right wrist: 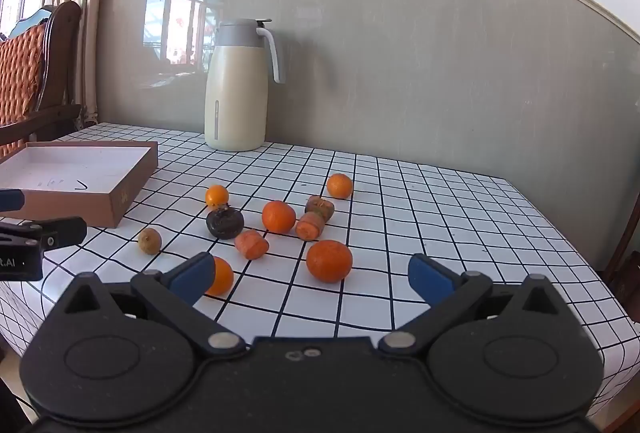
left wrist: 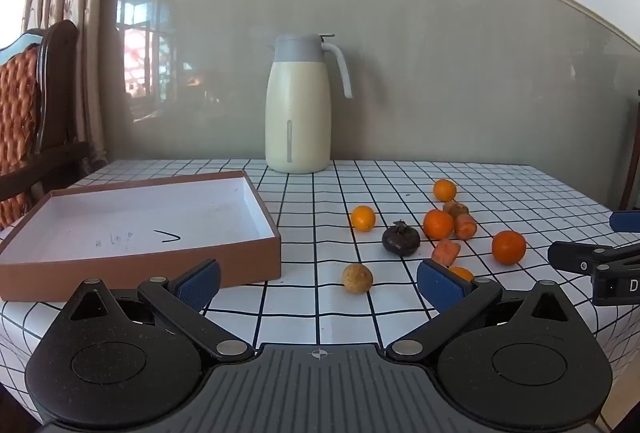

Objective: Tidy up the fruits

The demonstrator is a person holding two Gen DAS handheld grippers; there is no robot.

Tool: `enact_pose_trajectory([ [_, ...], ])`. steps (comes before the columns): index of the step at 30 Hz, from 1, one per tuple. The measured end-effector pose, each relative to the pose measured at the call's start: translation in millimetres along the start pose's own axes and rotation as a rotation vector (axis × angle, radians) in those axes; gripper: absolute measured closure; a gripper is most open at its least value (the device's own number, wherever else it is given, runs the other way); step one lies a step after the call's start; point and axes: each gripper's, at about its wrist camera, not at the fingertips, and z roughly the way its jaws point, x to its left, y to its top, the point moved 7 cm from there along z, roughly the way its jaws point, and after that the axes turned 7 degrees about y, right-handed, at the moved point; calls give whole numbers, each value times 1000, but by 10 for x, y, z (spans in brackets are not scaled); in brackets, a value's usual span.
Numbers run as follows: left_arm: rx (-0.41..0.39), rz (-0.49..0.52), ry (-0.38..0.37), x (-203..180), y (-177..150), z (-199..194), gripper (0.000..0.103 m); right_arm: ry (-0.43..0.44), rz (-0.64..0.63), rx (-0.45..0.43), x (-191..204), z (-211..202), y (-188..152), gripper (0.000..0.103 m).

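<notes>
left tool (left wrist: 318, 283) released, jaws wide, nothing between, low over counter (left wrist: 500, 189) | right tool (right wrist: 310, 279) released, empty, a tangerine (right wrist: 329, 260) just ahead | fruits: tangerines, carrot pieces (right wrist: 251, 243), dark mangosteen (right wrist: 225, 223), small tan longan (right wrist: 149, 240) scattered on checked cloth | empty brown box (left wrist: 160, 265) at left | cream thermos jug (left wrist: 298, 105) by wall

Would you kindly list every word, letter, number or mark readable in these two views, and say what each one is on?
"D": white letter on the right gripper, cut off by the frame edge.
"t.AI": white letters on the left gripper, start cut off.
Pen check mark on the floor of the cardboard box; the small scribble beside it is too faint to read.
Thermos jug: no readable text.
</notes>
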Motion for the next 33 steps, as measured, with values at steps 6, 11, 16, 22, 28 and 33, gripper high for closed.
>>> enact_pose_trajectory([
  [6, -13, 31, 22, -30, 2, -16, 0, -2, 3, -4, -6, 3, 4, 6],
  [11, -7, 16, 18, -12, -2, -12, 0, -2, 20, -10, -43, -36, -3, 6],
  [16, -5, 11, 12, 7, -1, 11, 0, -1, 12, -8, -38, -10, -5, 6],
  [22, -8, 9, 12, 32, -4, 4, 0, -3, 6, -4, -19, 3, 4, 6],
  [28, -8, 14, 15, 19, 0, 8, 0, -3, 6, -4, -12, -1, 3, 6],
  [33, -9, 12, 13, 31, -1, 2, 0, -6, 4, -5, -12, -5, 6, 6],
])
